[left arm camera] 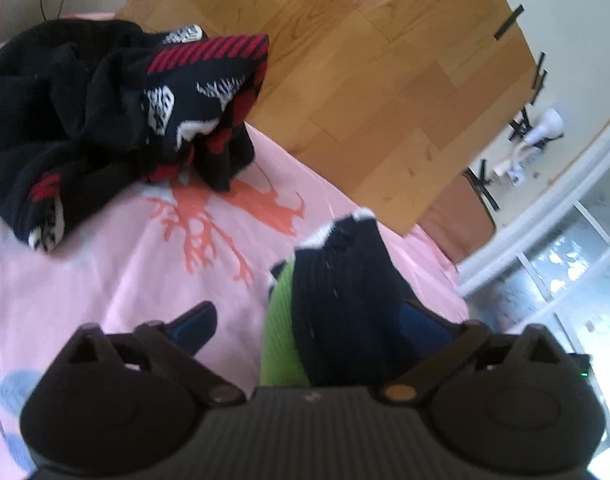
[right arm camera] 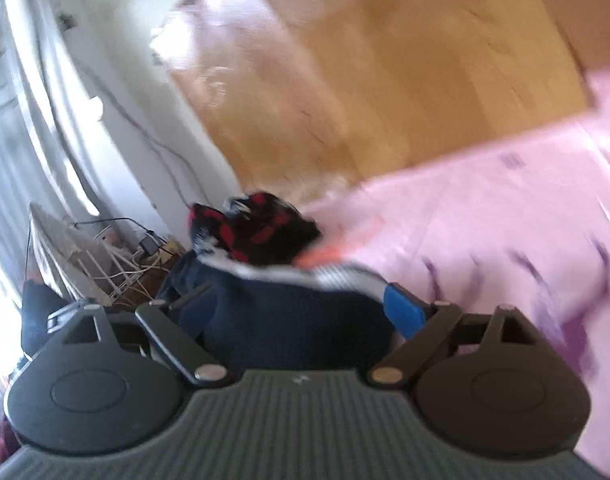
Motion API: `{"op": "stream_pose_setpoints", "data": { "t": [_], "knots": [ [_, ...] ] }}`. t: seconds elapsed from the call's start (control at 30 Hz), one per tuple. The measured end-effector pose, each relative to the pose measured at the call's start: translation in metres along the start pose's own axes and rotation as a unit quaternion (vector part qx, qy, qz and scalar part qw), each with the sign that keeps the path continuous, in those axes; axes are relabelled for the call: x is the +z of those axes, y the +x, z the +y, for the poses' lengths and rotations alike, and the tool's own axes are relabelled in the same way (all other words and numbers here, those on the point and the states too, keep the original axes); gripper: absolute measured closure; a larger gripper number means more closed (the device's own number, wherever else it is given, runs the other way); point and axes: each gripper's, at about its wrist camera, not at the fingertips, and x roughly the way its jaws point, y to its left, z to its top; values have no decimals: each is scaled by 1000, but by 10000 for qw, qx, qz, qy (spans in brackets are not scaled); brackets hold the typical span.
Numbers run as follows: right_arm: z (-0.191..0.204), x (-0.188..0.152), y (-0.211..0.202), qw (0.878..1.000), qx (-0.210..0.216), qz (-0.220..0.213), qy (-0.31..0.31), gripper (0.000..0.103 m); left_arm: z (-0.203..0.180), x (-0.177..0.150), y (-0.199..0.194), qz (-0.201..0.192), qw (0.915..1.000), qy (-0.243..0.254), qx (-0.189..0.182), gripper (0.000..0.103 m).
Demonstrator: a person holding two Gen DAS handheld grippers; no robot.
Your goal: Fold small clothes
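In the left wrist view a small navy and green garment (left arm camera: 337, 300) with white trim stands bunched on the pink sheet (left arm camera: 125, 280). It sits between the wide-apart fingers of my left gripper (left arm camera: 309, 320), against the right pad and clear of the left one. In the blurred right wrist view, navy cloth (right arm camera: 297, 328) with a grey-white striped band fills the gap of my right gripper (right arm camera: 297, 304). Its jaws stand wide, and the blue right pad (right arm camera: 403, 314) shows beside the cloth. Whether this is the same garment I cannot tell.
A crumpled pile of black, red and white clothes (left arm camera: 117, 120) lies on the sheet at the far left, also visible as a dark heap (right arm camera: 261, 224) beyond the right gripper. The bed edge drops to wooden floor (left arm camera: 365, 80). Cables and a white rack (right arm camera: 117, 260) stand by the wall.
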Motion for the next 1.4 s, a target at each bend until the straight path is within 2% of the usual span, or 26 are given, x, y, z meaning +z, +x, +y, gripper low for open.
{"op": "stream_pose_setpoints", "data": {
  "t": [0.1,0.2,0.33,0.4,0.47,0.57,0.63,0.7,0.8,0.93,1.07,1.2,1.27,1.33,1.37,1.4],
  "knots": [
    [-28,-18,-4,9960,55,381,806,10,1,-5,9,271,9995,-73,-140,0],
    [-37,-31,-2,9918,181,538,1146,10,7,-11,28,680,9972,-255,-194,0],
    [-16,-37,12,9935,373,753,772,10,-4,-28,41,688,9964,13,-496,1],
    [6,-44,29,9952,319,890,255,10,-12,-33,46,606,9970,147,-466,1],
    [22,-47,39,9960,161,868,-147,12,-15,-32,50,553,9972,58,-510,2],
    [21,-43,44,9963,99,843,-129,32,-19,-23,57,591,9964,-173,-580,11],
    [13,-35,41,9966,187,800,10,41,-28,-11,61,591,9954,-164,-730,17],
    [14,-25,40,9977,215,624,-148,54,-46,9,64,491,9958,43,-769,17],
    [24,4,43,9976,305,187,-598,56,-70,54,74,211,9958,247,-854,17],
    [26,62,60,9935,341,-475,-973,56,-90,126,98,-327,9938,593,-879,18],
    [11,126,111,9882,578,-972,-1034,56,-81,198,130,-956,9921,657,-488,18],
    [-14,165,194,9879,745,-913,-1004,56,-28,236,181,-1141,9931,190,197,17],
    [-34,171,242,9922,770,-572,-790,54,4,239,210,-925,9921,-171,825,18],
    [-60,168,295,9969,629,32,-478,53,39,236,236,-510,9854,-656,1484,18],
    [-69,161,316,9970,528,371,-433,50,46,232,241,-464,9829,-661,1657,19],
    [-73,151,337,9951,311,747,-560,39,44,228,241,-604,9833,-390,1670,16]
  ]
}}
